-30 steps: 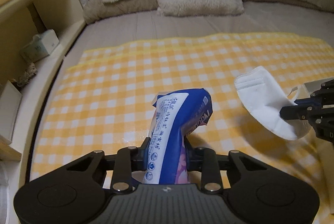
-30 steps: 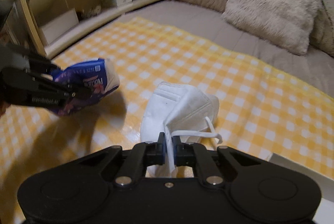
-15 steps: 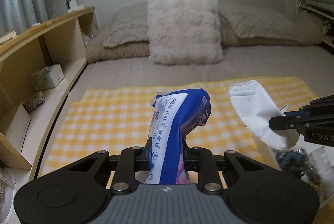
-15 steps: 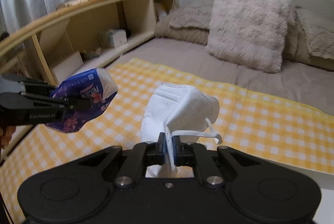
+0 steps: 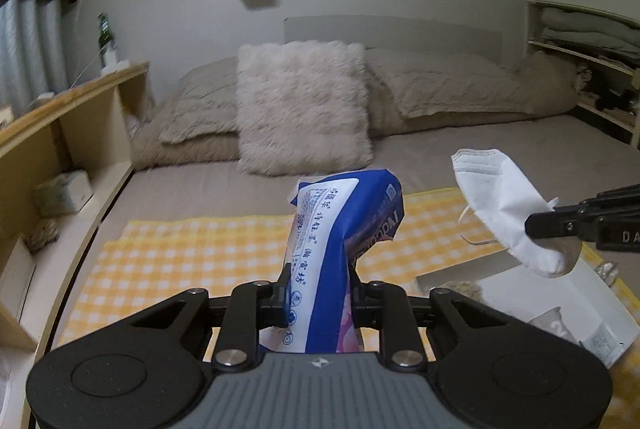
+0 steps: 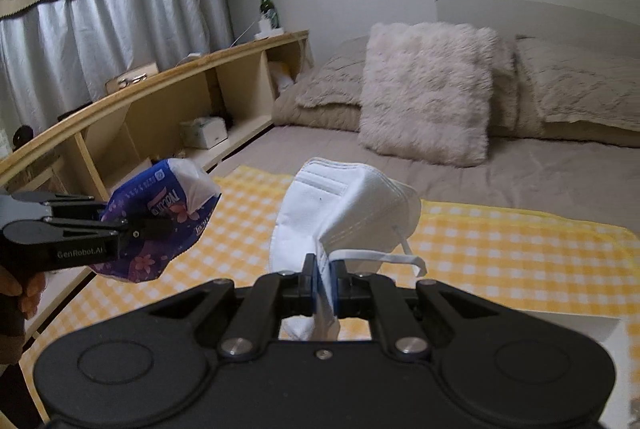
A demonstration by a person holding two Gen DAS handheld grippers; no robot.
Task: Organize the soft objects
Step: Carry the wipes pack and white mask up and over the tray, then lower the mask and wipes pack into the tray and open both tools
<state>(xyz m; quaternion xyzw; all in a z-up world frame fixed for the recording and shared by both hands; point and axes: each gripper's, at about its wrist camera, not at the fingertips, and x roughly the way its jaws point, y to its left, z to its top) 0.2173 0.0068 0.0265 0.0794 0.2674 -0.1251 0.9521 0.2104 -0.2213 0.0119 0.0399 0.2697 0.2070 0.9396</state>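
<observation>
— Where did we stand with the soft things at that moment?

— We had one in each hand, both in the air. Our left hand-held gripper (image 5: pixel 318 299) was clamped on the blue tissue pack (image 5: pixel 340 249), which stood nearly upright between its fingers, squeezed narrow at the waist. Our right hand-held gripper (image 6: pixel 324 281) was pinched shut on the lower edge of the white face mask (image 6: pixel 344 205), whose ear loop (image 6: pixel 380 255) hung loose to the right of the fingers.

— And nothing was resting on the bed?

— Neither item. Both hung above the yellow checked cloth (image 6: pixel 500 241), the mask off to the right of the left hand-held gripper and at about the same height. We judged this the carrying step: picked up, not yet put down.

— Put down where?

— Below and to the right of the left hand-held gripper we saw a white box (image 5: pixel 576 303) with some things already in it, though blurred. We took that for the likely destination, but could not be sure.

— So what did the next move call for?

— Bringing each hand over the container in turn, lowering, then parting the fingers. The mask was light and floppy, so we expected its loop might snag on a finger at release; the pack, being crushed, would likely spring back.
</observation>
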